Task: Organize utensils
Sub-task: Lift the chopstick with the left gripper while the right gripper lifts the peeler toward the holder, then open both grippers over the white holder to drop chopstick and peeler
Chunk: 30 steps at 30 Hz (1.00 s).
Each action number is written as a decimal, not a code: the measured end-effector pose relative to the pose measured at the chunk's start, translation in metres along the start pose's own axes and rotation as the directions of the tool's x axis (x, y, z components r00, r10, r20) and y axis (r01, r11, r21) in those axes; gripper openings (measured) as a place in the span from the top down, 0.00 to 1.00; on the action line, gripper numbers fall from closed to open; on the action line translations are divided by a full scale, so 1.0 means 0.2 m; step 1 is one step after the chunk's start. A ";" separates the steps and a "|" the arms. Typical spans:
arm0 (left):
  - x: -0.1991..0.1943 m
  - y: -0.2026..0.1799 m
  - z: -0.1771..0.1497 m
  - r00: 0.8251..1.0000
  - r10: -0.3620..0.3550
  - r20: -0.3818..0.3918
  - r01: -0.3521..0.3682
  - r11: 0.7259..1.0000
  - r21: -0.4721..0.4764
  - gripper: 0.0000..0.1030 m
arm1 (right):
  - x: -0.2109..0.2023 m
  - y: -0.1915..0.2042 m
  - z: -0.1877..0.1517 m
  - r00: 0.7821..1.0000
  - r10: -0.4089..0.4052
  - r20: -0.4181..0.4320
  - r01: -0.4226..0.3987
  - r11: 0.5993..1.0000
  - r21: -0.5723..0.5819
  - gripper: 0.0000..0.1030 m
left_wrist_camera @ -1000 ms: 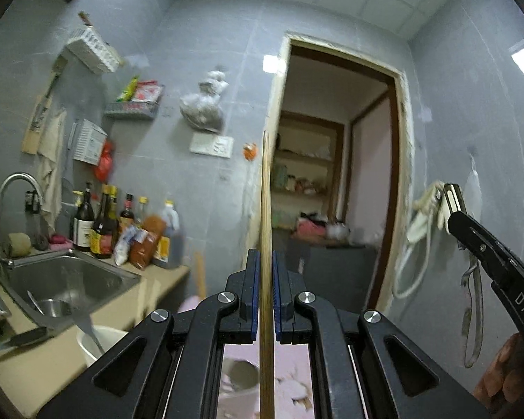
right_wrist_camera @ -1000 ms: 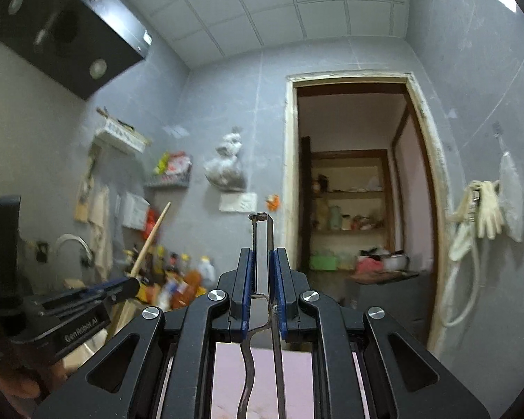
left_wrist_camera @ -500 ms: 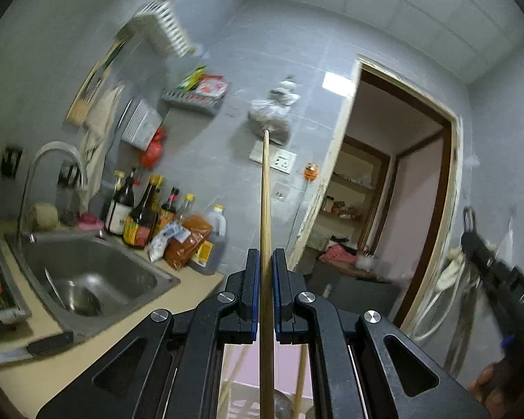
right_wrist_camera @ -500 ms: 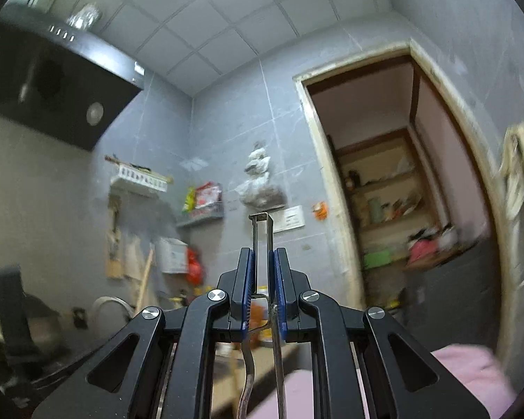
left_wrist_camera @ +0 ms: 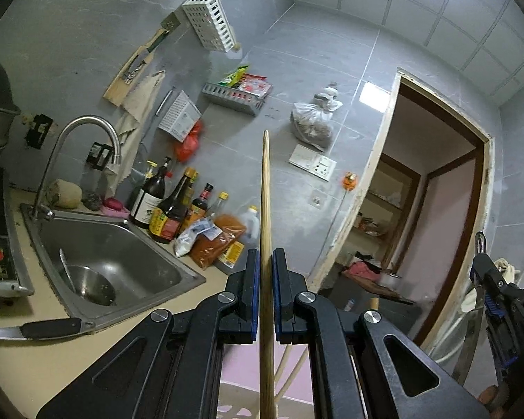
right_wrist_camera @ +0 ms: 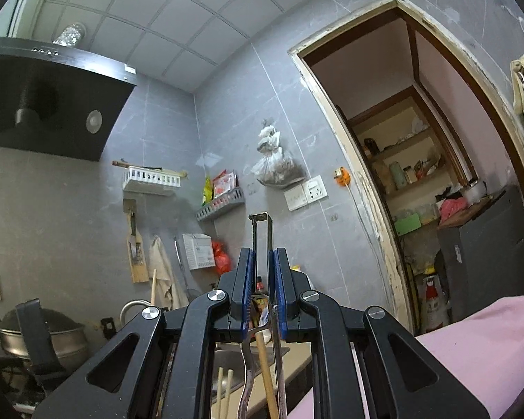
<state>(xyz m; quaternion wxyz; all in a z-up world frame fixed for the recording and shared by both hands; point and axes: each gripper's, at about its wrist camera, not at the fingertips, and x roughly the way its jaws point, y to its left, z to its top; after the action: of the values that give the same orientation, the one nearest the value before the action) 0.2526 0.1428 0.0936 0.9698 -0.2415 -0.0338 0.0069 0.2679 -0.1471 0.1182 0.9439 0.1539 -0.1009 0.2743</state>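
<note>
My left gripper (left_wrist_camera: 265, 255) is shut on a long thin wooden stick (left_wrist_camera: 265, 188) that stands straight up between its blue pads, its tip in front of the grey wall. My right gripper (right_wrist_camera: 263, 255) is shut on a slim metal utensil (right_wrist_camera: 262, 230) with a rectangular, saw-edged top frame. In the left wrist view that gripper (left_wrist_camera: 485, 272) shows at the far right edge. Below the right jaws, chopsticks (right_wrist_camera: 224, 391) and another wooden handle (right_wrist_camera: 266, 377) stick up. A white slotted utensil holder (left_wrist_camera: 209, 22) hangs high on the wall.
A steel sink (left_wrist_camera: 97, 265) with a curved tap (left_wrist_camera: 87, 129) sits in the beige counter, with bottles (left_wrist_camera: 167, 206) behind it and a knife (left_wrist_camera: 35, 328) on the front edge. A doorway (left_wrist_camera: 429, 202) opens on the right. A black hood (right_wrist_camera: 45, 104) hangs over a steel pot (right_wrist_camera: 42, 335).
Both views have rolled and swung left, bringing the sink, counter and wall holder further into view. Each gripper has kept its hold on its utensil.
</note>
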 end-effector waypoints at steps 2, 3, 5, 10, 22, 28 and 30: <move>0.00 0.01 -0.03 1.000 0.006 0.001 -0.006 1.000 -0.004 0.95 | 0.01 -0.01 -0.02 1.000 0.014 -0.007 -0.014 1.000 0.006 0.90; 0.00 0.01 -0.05 1.000 0.008 -0.004 -0.008 1.000 -0.005 0.95 | 0.02 -0.01 -0.04 1.000 0.019 -0.015 -0.019 1.000 0.006 0.90; 0.01 0.01 -0.07 1.000 0.010 -0.015 -0.010 1.000 0.003 0.95 | 0.03 -0.01 -0.06 0.999 0.021 -0.026 -0.021 1.000 0.002 0.90; 0.00 0.00 -0.10 1.000 0.014 -0.006 -0.014 1.000 0.016 0.95 | 0.06 -0.02 -0.13 0.998 0.008 -0.062 -0.009 1.000 -0.012 0.90; -0.02 -0.03 -0.16 1.000 -0.008 0.008 0.008 0.998 0.063 0.95 | 0.07 -0.02 -0.24 0.994 -0.028 -0.107 0.022 0.998 -0.056 0.90; 0.00 -0.03 -0.17 0.999 -0.035 -0.010 0.036 0.996 0.082 0.95 | 0.09 -0.02 -0.28 0.991 -0.037 -0.127 0.029 0.997 -0.068 0.90; 0.00 -0.03 -0.18 0.999 -0.033 -0.016 0.034 0.996 0.088 0.95 | 0.09 -0.02 -0.29 0.990 -0.037 -0.133 0.028 0.997 -0.071 0.90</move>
<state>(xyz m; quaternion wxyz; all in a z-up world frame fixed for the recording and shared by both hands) 0.2545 0.1217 0.0648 0.9797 -0.1978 -0.0305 -0.0097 0.2912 -0.1219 0.0686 0.9576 0.1040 -0.0442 0.2649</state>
